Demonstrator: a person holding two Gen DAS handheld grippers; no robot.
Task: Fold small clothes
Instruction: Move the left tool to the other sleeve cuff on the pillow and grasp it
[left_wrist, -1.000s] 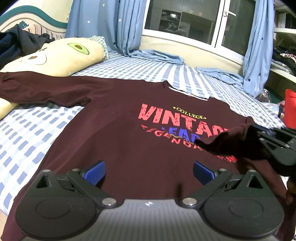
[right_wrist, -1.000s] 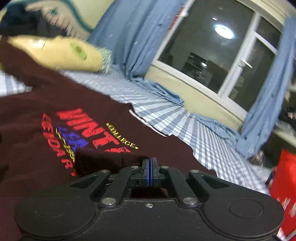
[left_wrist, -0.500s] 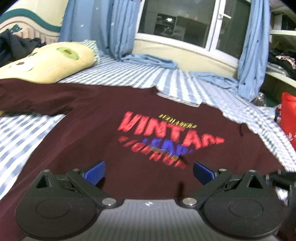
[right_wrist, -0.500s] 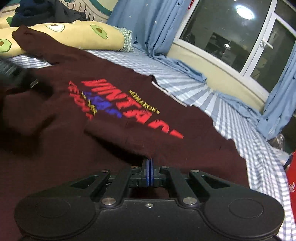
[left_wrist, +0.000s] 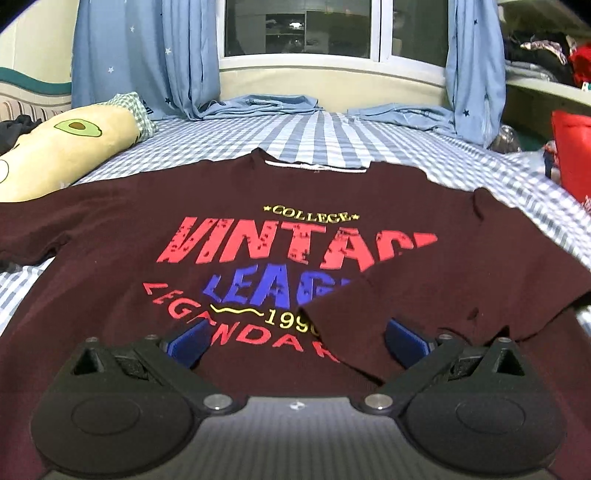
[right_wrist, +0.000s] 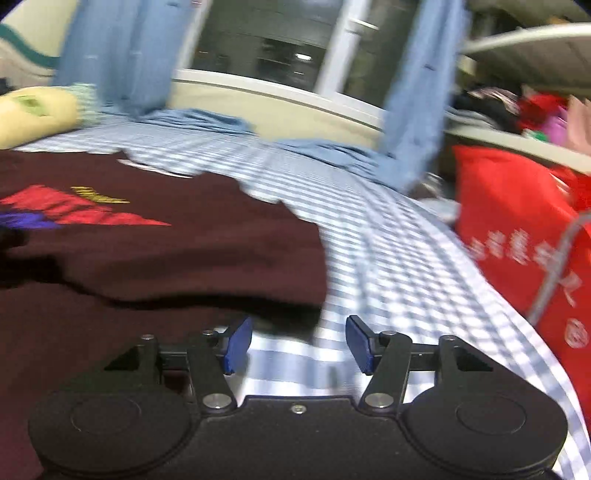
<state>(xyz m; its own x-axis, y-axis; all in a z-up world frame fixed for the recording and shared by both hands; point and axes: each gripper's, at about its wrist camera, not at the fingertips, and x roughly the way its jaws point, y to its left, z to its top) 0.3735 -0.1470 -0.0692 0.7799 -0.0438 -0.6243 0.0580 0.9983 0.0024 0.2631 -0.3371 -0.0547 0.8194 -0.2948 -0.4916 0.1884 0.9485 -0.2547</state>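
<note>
A dark maroon T-shirt (left_wrist: 122, 236) with red, blue and yellow lettering lies face up on the bed. Its right sleeve (left_wrist: 424, 291) is folded in over the print. The left sleeve (left_wrist: 33, 225) lies spread out to the left. My left gripper (left_wrist: 295, 341) is open and empty, low over the shirt's lower front. My right gripper (right_wrist: 297, 345) is open and empty over the bedsheet, just off the shirt's right edge (right_wrist: 207, 269). The right wrist view is blurred by motion.
The bed has a blue-and-white checked sheet (left_wrist: 332, 136). A yellow avocado pillow (left_wrist: 70, 147) lies at the left. A red bag (right_wrist: 517, 229) stands at the bed's right side. Blue curtains (left_wrist: 147, 55) and a window are behind.
My right gripper has let go of the right sleeve, opened, and swung right off the shirt. The sleeve now lies folded over the print. The left gripper stayed open and shifted slightly.
</note>
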